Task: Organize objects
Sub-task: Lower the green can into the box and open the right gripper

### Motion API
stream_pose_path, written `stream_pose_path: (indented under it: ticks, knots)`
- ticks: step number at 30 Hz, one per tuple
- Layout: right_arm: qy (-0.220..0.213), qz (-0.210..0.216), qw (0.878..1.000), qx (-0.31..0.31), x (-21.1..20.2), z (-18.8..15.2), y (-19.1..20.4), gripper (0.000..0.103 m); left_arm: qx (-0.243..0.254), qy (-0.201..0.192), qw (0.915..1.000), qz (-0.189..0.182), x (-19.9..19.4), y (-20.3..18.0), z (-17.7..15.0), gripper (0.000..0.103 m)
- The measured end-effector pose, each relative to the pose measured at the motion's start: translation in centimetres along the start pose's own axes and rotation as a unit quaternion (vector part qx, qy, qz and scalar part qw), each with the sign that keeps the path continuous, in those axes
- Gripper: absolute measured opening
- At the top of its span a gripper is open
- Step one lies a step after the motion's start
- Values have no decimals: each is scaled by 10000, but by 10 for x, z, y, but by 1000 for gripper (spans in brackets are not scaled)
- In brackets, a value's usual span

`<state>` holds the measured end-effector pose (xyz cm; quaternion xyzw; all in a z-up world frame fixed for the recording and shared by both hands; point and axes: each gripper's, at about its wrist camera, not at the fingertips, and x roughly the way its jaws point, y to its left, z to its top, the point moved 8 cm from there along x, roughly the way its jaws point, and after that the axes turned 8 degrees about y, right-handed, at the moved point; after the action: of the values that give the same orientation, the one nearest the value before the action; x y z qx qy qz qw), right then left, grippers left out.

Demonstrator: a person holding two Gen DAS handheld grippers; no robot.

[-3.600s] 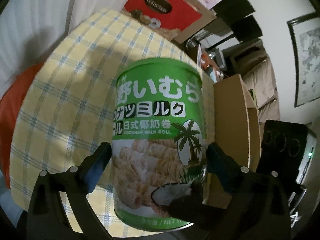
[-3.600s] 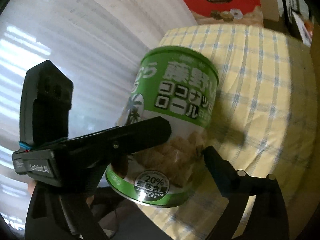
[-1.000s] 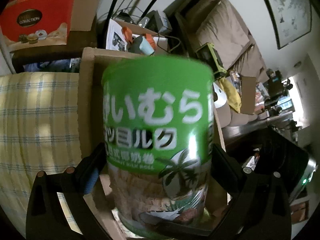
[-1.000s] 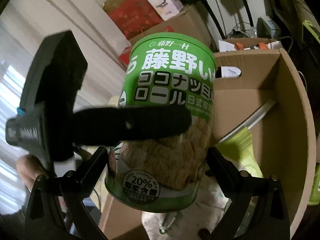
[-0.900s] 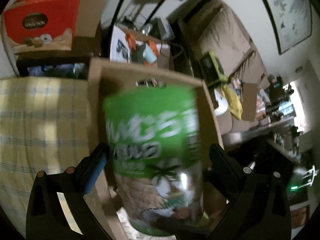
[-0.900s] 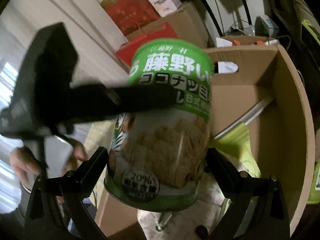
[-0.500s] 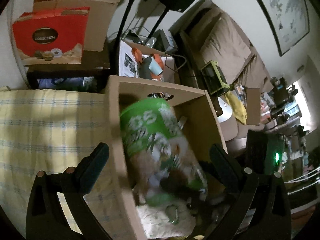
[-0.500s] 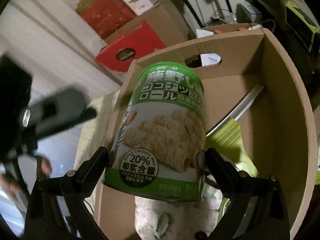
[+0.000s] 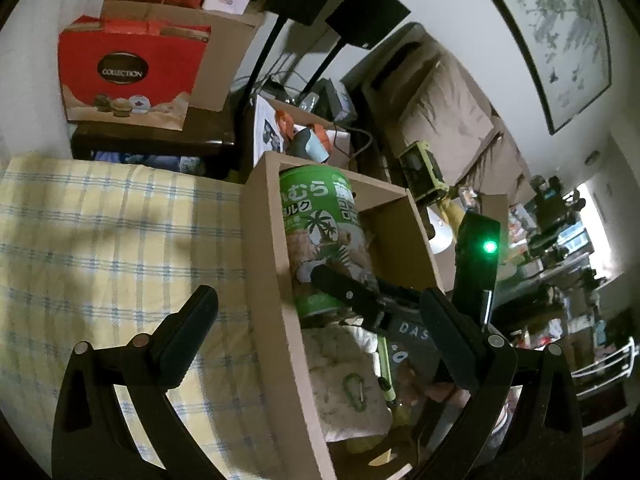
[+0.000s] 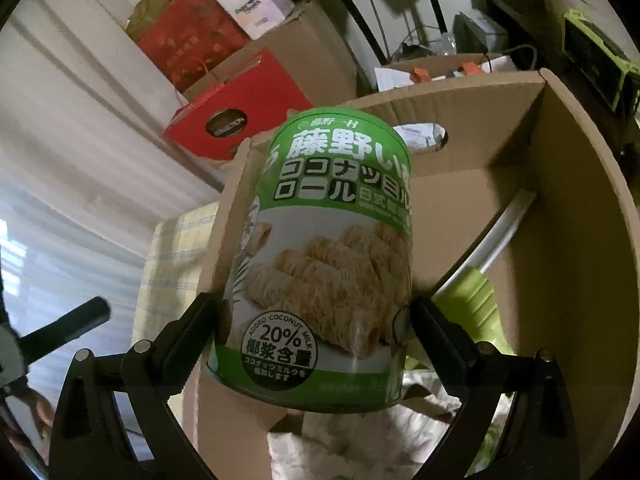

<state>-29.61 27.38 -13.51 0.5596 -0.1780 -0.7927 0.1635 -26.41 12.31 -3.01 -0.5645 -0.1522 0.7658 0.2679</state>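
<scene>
- The right gripper (image 10: 316, 320) pinches the green cylindrical tin of coconut milk rolls (image 10: 324, 264) low on its sides, one finger on each side.
- The tin sits tilted inside the open brown cardboard box (image 10: 580, 208), against the box's wall nearest the cloth.
- A cream fabric bag (image 9: 344, 380) and a lime-green tool with a pale handle (image 10: 472, 292) lie in the box beside and below the tin.
- The left gripper (image 9: 316, 324) is spread wide and holds nothing, straddling the box wall above the yellow checked cloth (image 9: 100, 240).
- A red gift bag (image 9: 124, 76) stands behind.
</scene>
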Motion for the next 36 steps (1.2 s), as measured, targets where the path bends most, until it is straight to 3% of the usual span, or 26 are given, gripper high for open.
stream_pose_path:
  ticks: [8,13,22,36]
  knots:
    - [64,18,9999,98,-7,-2,-4,98,39,124,9998,155,-1,9,-17,101]
    - [-164,259,9991,292,-37,-12,-10,98,128,175,9993,305,-3,14,-36,101]
    - [-712,-785,9938,-343,-89,-56,-7,98,419,0,9956,833,-14,14,-66,101]
    - [-985,-1335,9849,-497,-113,-106,9,99,617,-360,9874,1414,-34,20,-103,103]
